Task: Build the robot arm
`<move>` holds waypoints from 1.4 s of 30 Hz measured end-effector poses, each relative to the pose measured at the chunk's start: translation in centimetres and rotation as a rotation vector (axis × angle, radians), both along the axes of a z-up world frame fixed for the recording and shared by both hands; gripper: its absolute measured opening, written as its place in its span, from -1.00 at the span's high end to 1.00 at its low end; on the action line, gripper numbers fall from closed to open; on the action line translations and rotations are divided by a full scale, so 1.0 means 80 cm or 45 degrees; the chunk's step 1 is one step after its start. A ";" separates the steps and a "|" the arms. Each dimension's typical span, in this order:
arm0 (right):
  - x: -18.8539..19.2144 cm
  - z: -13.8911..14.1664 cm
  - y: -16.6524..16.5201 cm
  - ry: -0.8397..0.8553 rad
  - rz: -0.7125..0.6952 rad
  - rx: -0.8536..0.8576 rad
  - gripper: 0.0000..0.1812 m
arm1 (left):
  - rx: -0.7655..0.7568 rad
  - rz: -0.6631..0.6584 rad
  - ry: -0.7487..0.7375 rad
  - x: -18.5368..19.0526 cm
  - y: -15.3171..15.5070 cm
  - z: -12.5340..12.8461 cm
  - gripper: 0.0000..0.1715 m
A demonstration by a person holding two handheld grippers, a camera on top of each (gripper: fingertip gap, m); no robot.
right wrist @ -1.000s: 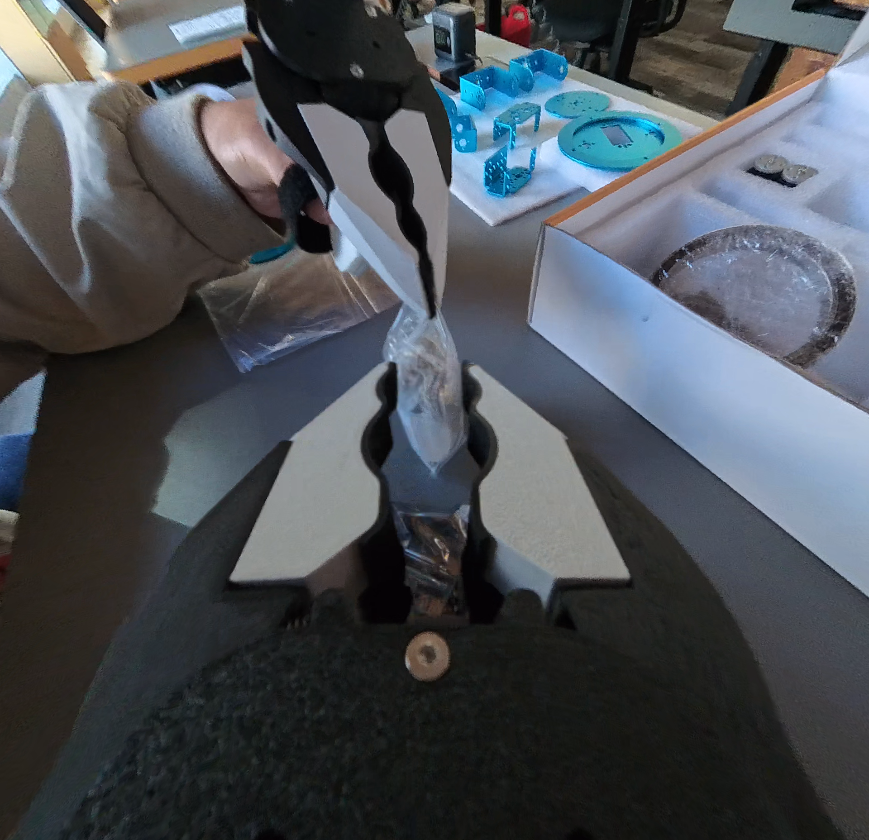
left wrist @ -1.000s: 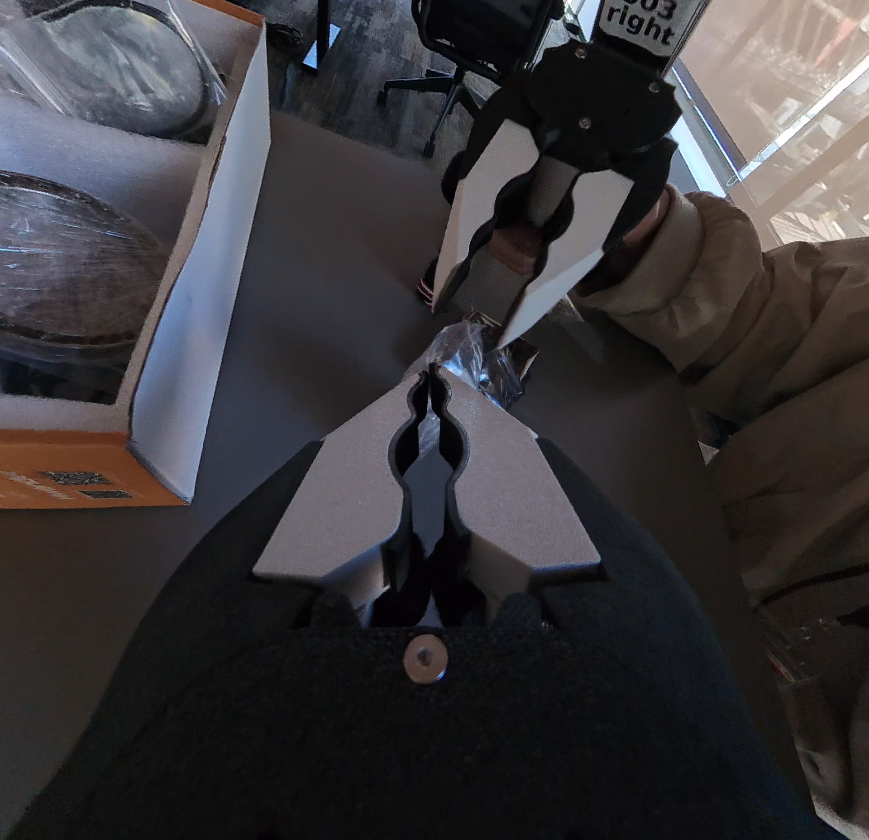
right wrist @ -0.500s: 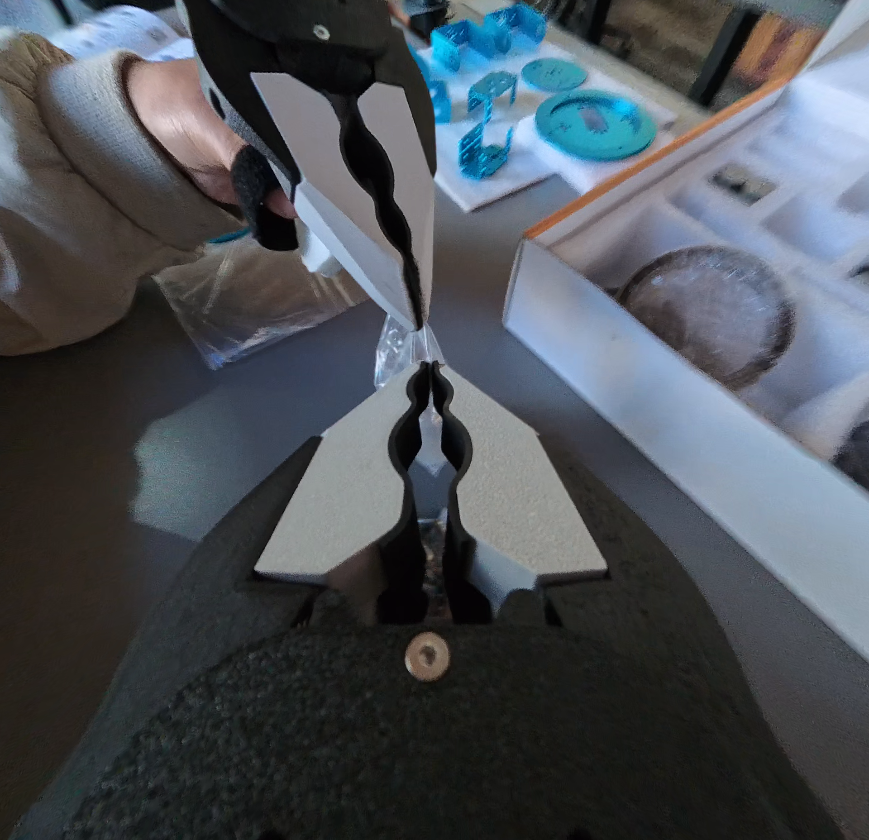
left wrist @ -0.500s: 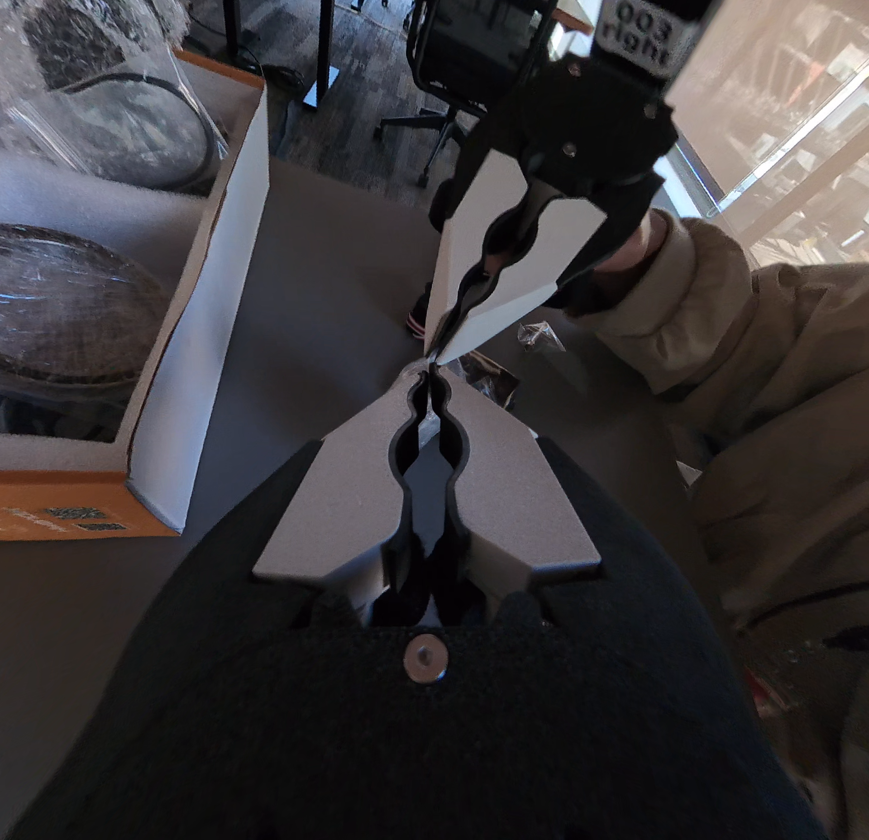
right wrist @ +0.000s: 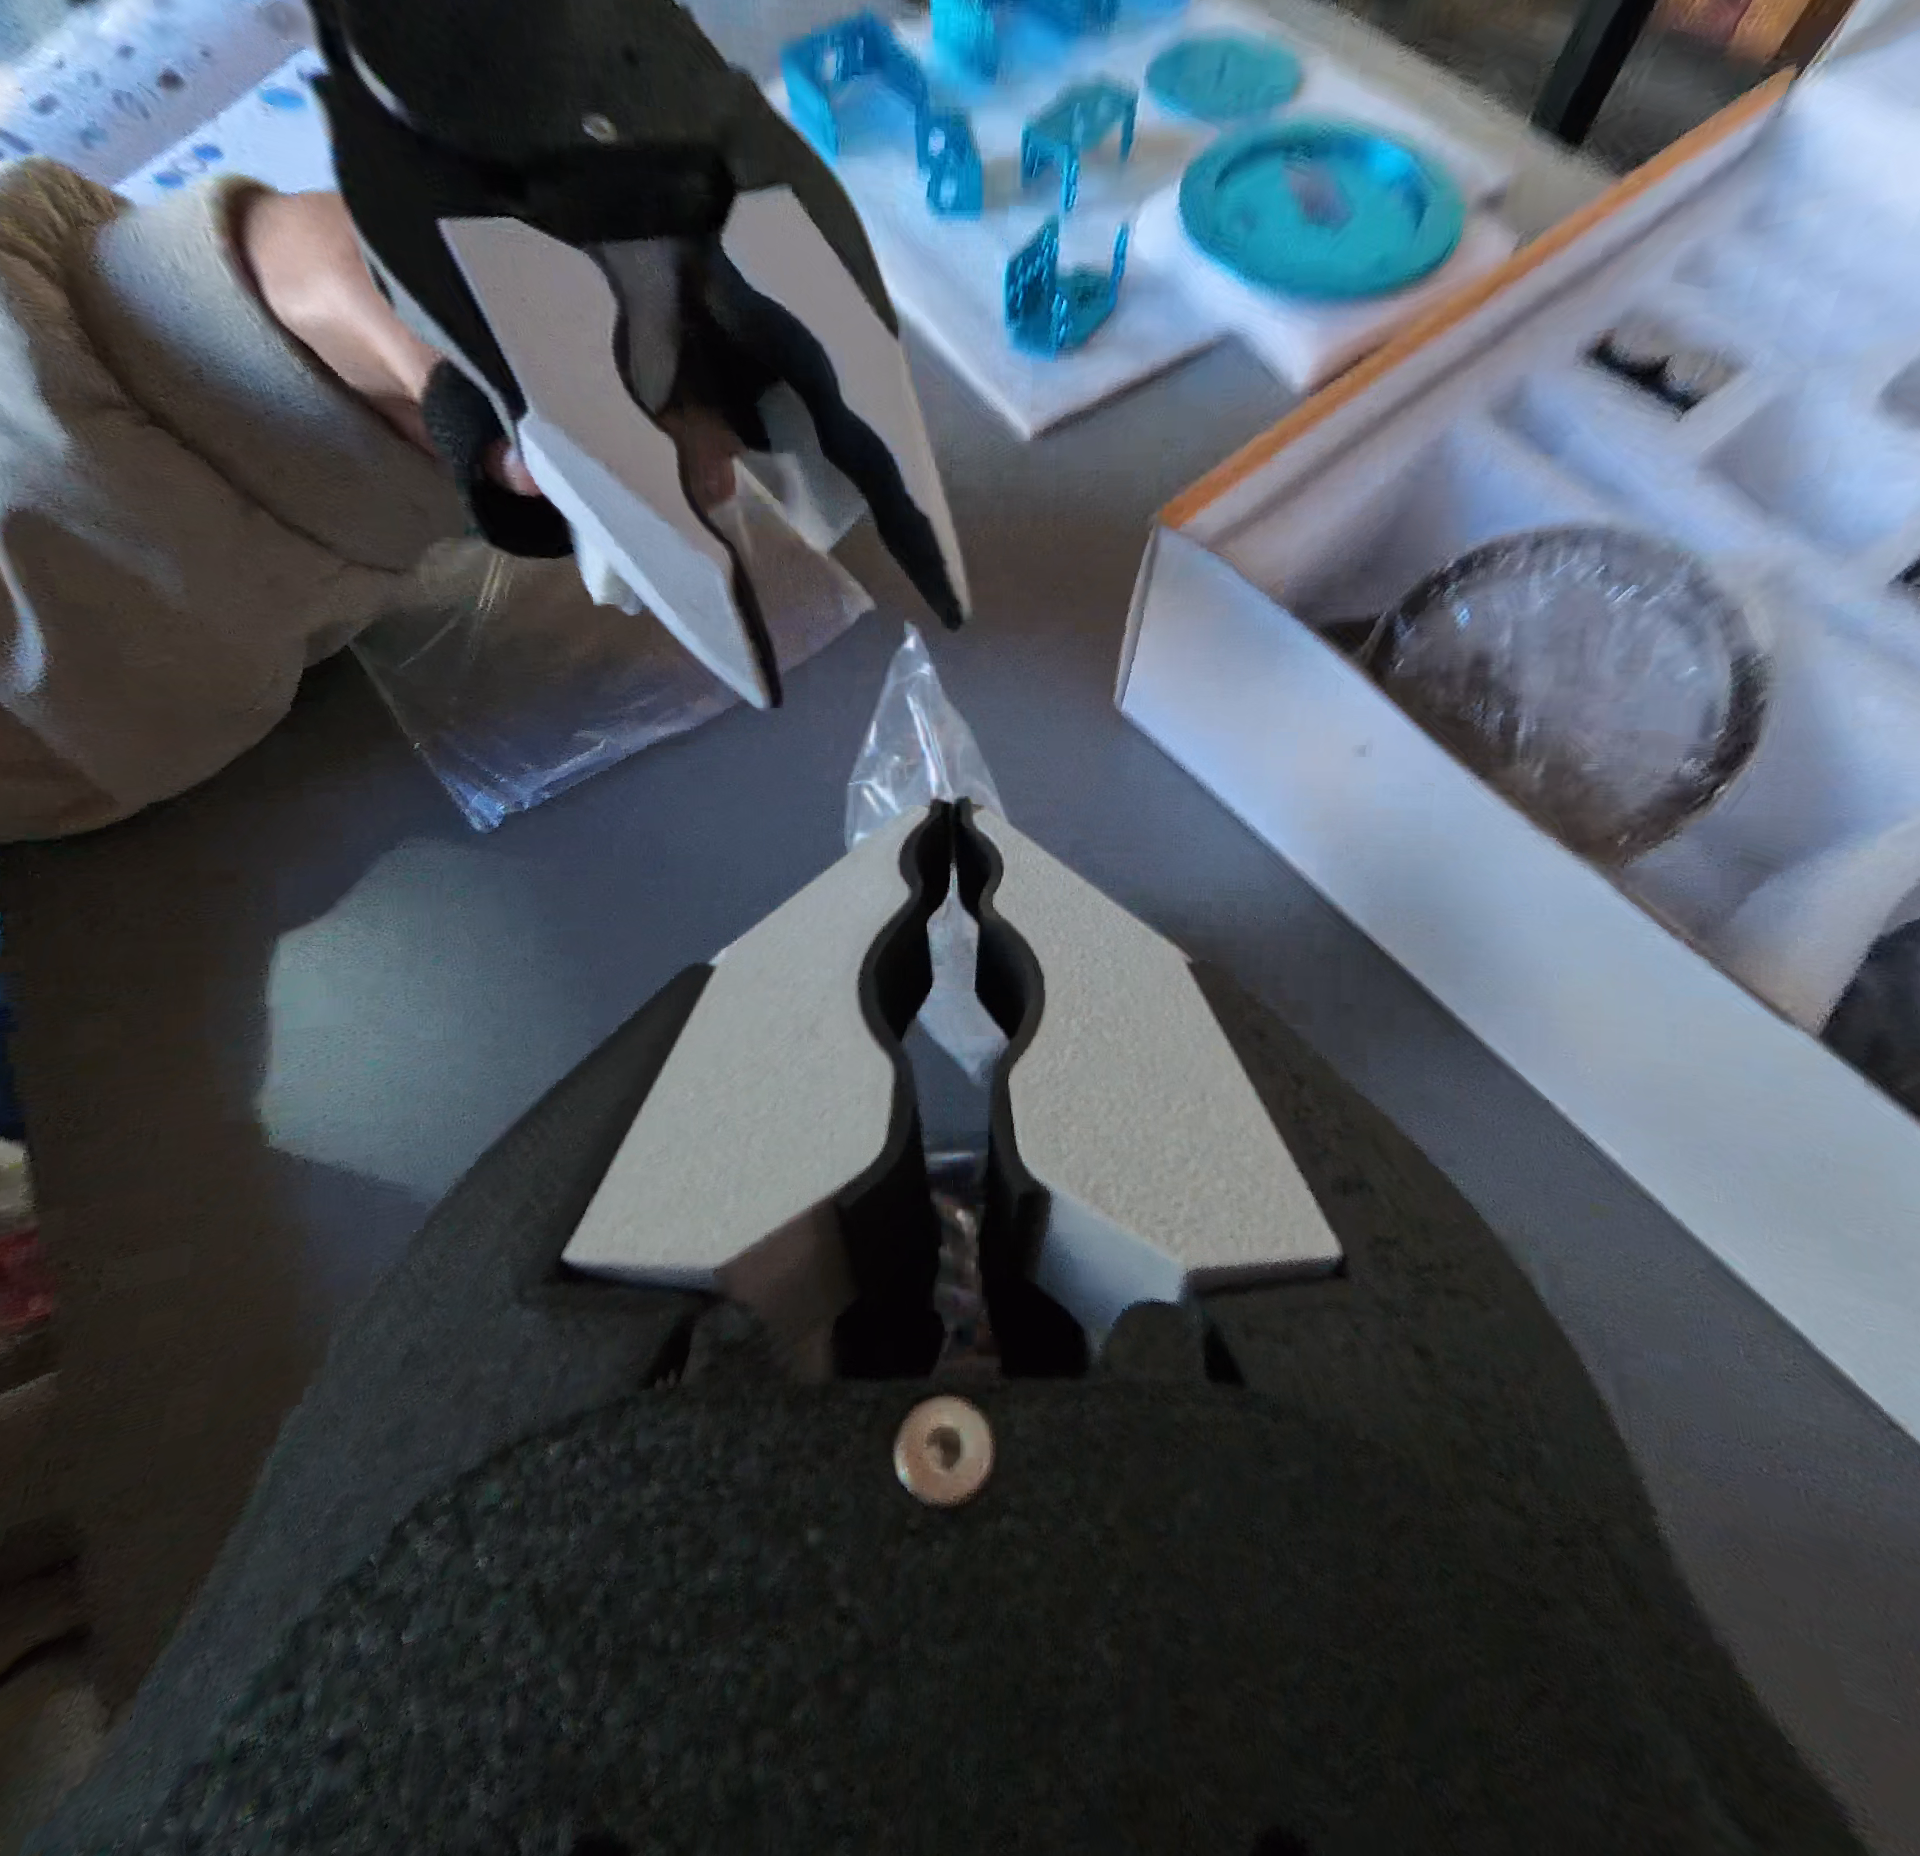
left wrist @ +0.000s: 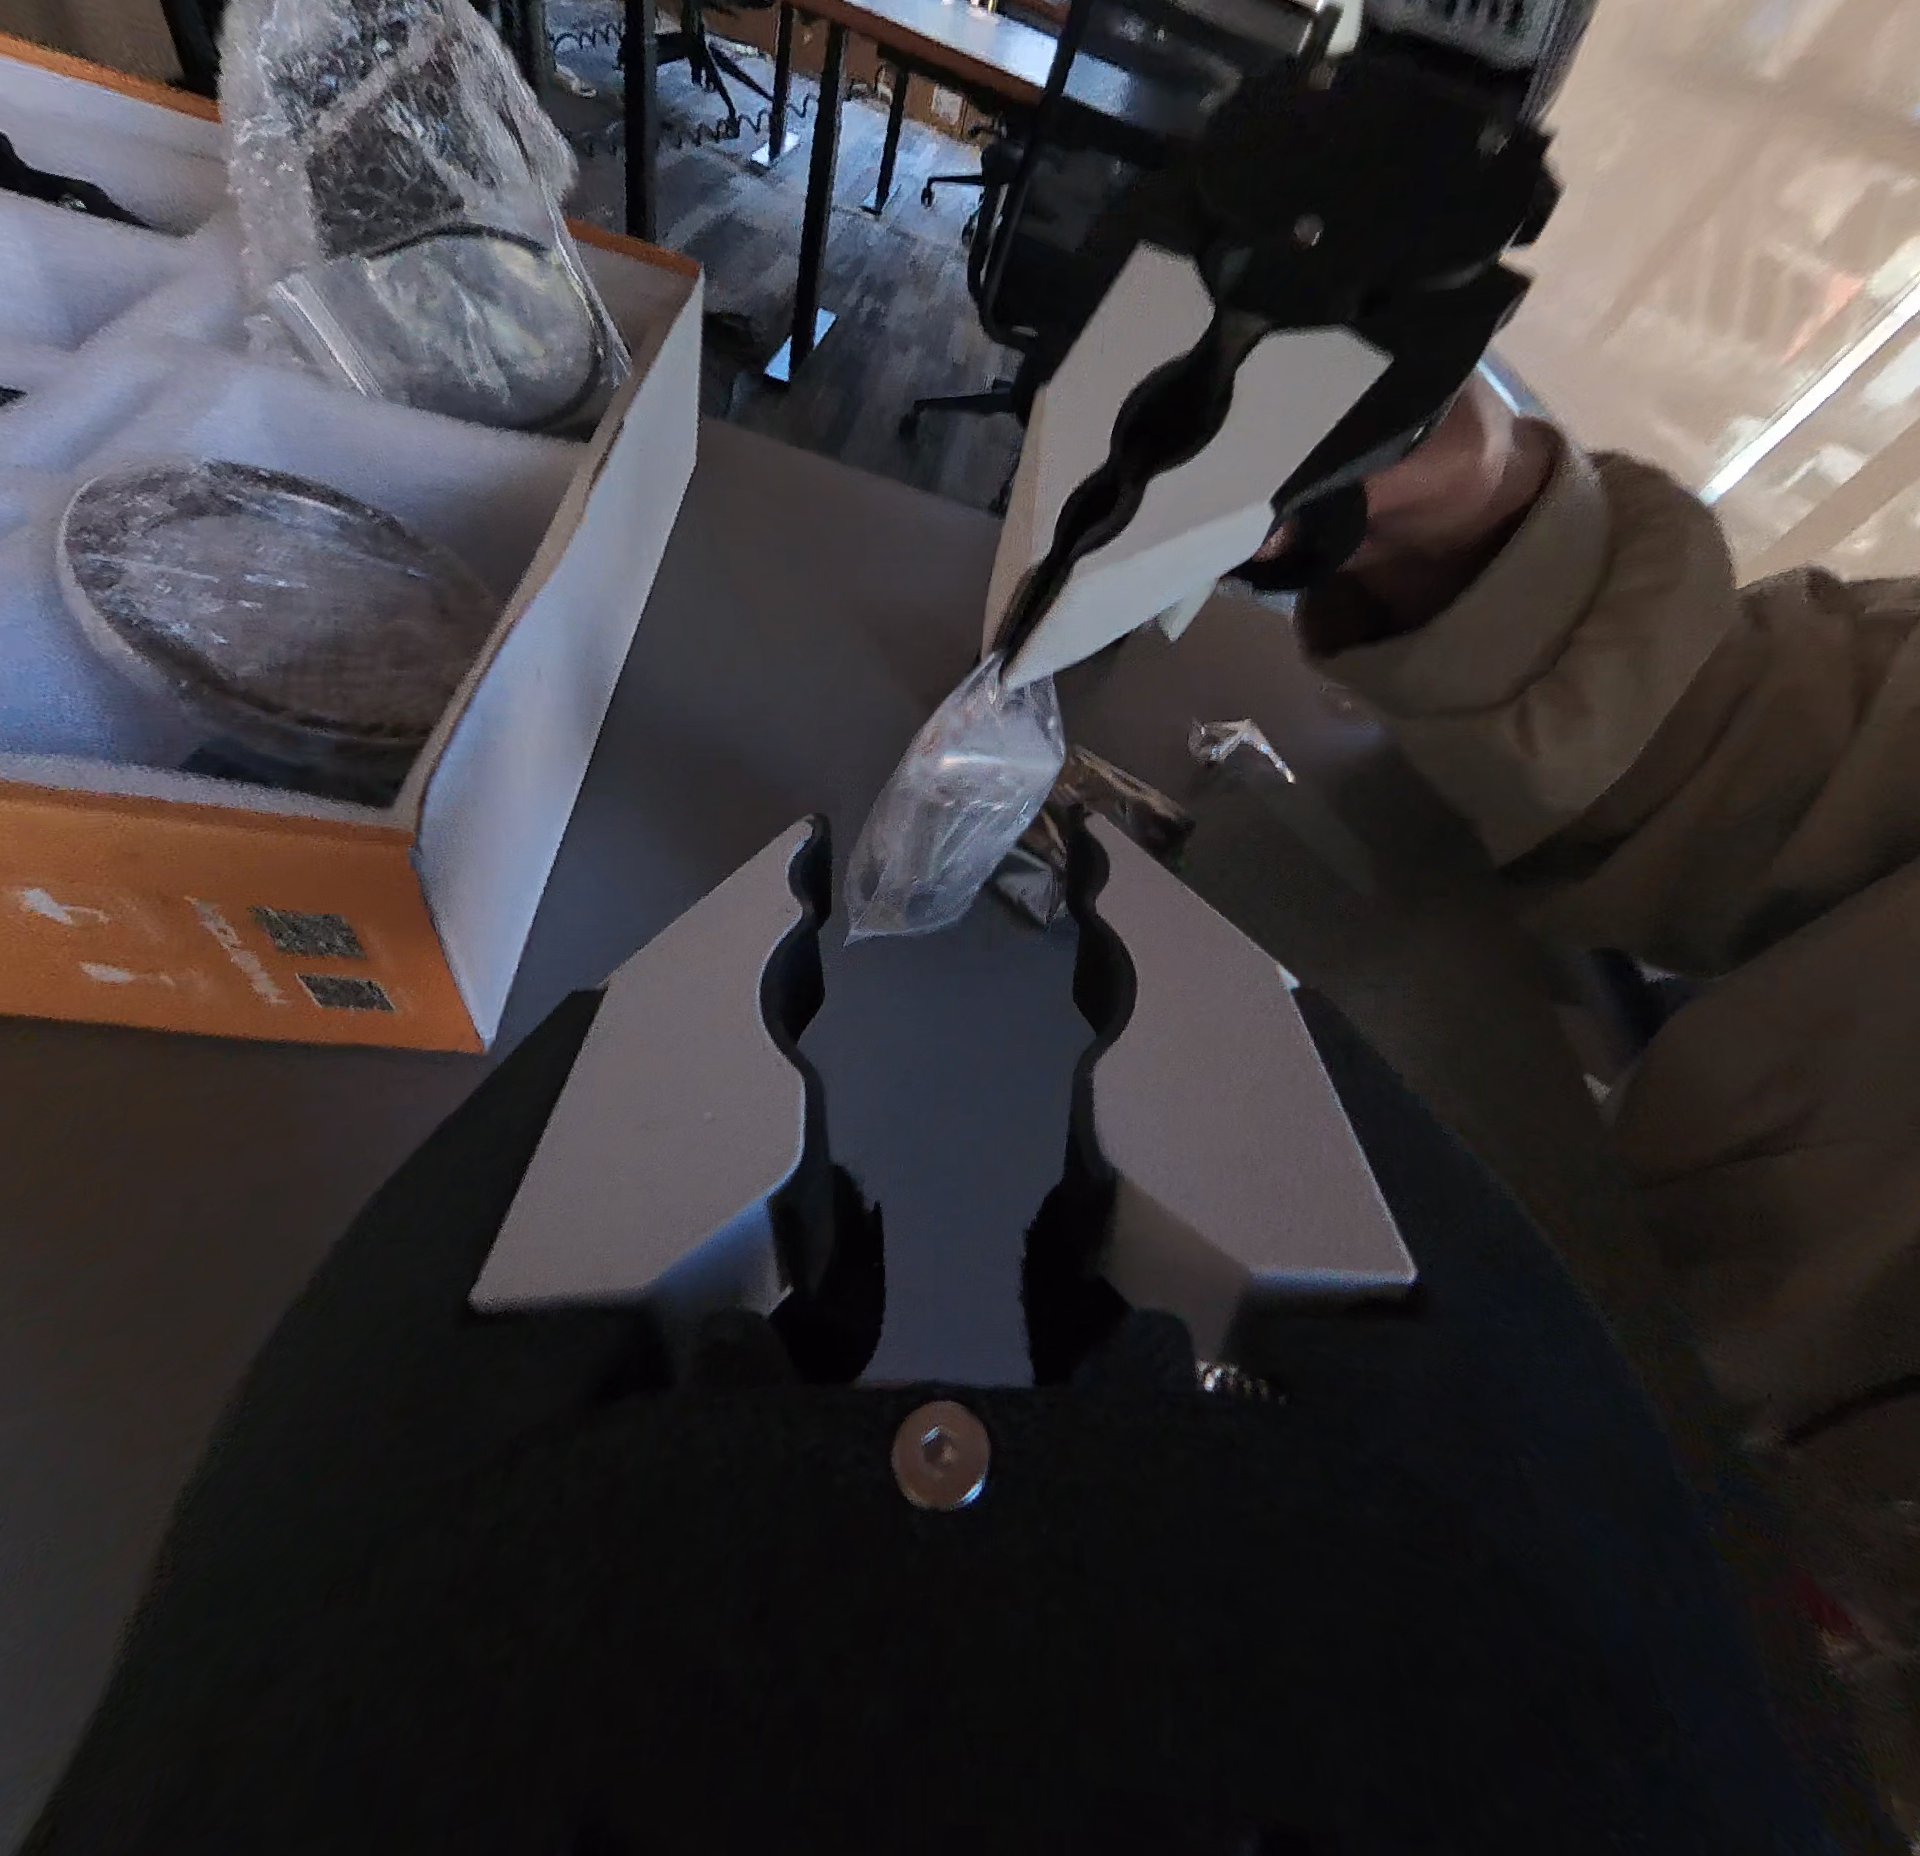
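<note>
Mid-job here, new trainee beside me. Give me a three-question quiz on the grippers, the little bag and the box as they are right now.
1. True or false: the left gripper is shut.
2. Which gripper holds the small clear bag? A left, B right, C neither.
3. Fill in: the round wrapped disc lies in the white ___.

Key: 1 false, it is open. 2 B, the right gripper pinches the bag's top. 3 box.

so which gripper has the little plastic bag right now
The right gripper, shut on the bag at its top; the left gripper is open, bag hanging between its fingers.
</note>
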State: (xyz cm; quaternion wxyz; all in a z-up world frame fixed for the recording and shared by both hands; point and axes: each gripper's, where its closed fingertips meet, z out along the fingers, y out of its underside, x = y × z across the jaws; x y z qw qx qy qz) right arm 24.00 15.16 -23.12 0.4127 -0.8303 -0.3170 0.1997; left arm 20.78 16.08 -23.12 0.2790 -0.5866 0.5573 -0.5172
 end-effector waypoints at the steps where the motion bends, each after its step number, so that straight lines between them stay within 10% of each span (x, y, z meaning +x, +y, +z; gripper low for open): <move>1: -0.002 0.003 0.001 -0.042 0.006 0.051 1.00 | 0.024 -0.002 0.025 -0.002 -0.003 -0.008 0.49; 7: -0.019 0.048 0.003 0.030 0.000 0.148 1.00 | 0.185 0.041 0.176 -0.003 -0.015 -0.058 0.35; 15: -0.027 0.017 0.009 -0.018 0.032 0.046 1.00 | 0.205 0.122 -0.082 0.000 -0.007 -0.021 0.32; 21: -0.039 0.008 -0.002 0.206 0.182 -0.029 1.00 | 0.203 0.037 -0.295 -0.005 -0.021 0.011 1.00; 32: -0.045 -0.013 -0.008 0.191 0.275 0.110 0.64 | 0.091 0.081 -0.198 -0.003 -0.014 -0.005 1.00; 42: -0.042 0.012 -0.011 0.279 0.285 0.178 1.00 | 0.017 0.052 -0.302 -0.012 -0.019 0.018 1.00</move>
